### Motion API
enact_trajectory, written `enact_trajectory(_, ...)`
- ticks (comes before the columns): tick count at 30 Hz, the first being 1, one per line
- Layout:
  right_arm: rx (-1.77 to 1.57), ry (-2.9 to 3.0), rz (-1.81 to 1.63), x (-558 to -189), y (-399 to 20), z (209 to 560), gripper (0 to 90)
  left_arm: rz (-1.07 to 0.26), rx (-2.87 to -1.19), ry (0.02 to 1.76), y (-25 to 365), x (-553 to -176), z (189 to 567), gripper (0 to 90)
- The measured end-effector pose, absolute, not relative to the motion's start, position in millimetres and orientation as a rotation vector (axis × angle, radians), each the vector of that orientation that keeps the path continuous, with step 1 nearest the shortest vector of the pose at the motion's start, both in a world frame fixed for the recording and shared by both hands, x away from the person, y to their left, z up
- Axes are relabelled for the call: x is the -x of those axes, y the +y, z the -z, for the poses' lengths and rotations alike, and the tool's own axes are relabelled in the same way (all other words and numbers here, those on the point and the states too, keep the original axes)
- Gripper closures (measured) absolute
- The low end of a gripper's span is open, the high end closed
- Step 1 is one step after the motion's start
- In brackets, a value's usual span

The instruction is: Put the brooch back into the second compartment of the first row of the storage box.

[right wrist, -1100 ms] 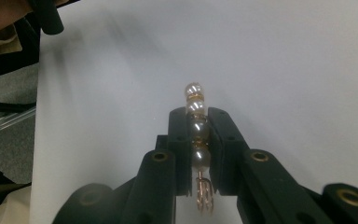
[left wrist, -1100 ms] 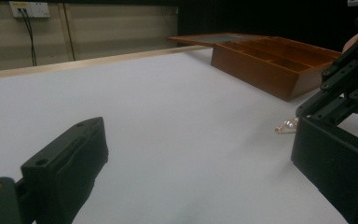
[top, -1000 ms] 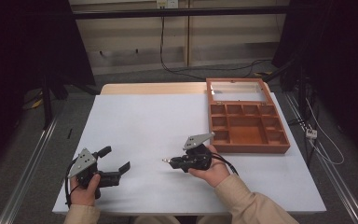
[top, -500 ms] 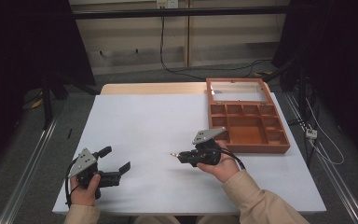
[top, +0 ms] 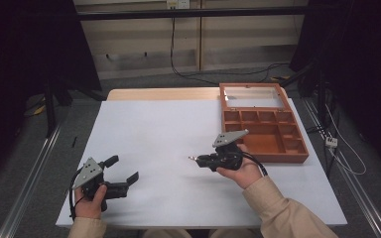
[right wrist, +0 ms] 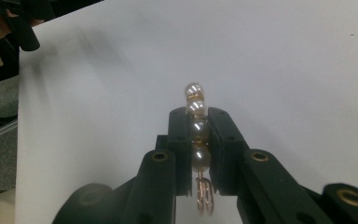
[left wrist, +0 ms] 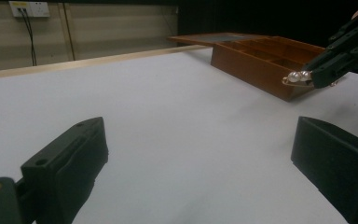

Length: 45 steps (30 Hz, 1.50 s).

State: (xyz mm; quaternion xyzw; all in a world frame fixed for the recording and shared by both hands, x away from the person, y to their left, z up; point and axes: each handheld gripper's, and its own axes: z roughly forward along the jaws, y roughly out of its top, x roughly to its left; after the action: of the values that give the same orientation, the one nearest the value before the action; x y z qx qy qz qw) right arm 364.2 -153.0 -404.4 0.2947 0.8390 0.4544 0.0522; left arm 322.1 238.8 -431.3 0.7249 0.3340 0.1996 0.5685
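Note:
A short string of pearl beads with gold links (right wrist: 196, 126) is clamped between the jaws of my right gripper (right wrist: 197, 122), which is shut on it. In the high view the right gripper (top: 194, 159) hovers over the white table (top: 154, 129), pointing left, just left of the brown compartment box (top: 263, 122). The pearl piece (left wrist: 297, 78) sticks out of its tip in the left gripper view. My left gripper (top: 129, 171) rests near the table's front left edge, open, with nothing between its jaws.
The wooden box has several compartments and an open lid (top: 251, 94) lying flat behind it. Black cables (top: 178, 59) run along the floor beyond the table. Metal rails (top: 30, 173) flank the table's sides.
My right gripper has moved up and toward the box with the pearl piece in it. The left gripper has stayed put.

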Motion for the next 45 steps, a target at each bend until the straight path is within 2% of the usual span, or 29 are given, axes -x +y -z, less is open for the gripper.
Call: enact_trajectory(45,-1.031,2.4,-1.371,-398.6,-217.2,375.1,80.6,-0.467,-1.703,0.789,239.4,-322.8,431.8,3.5)
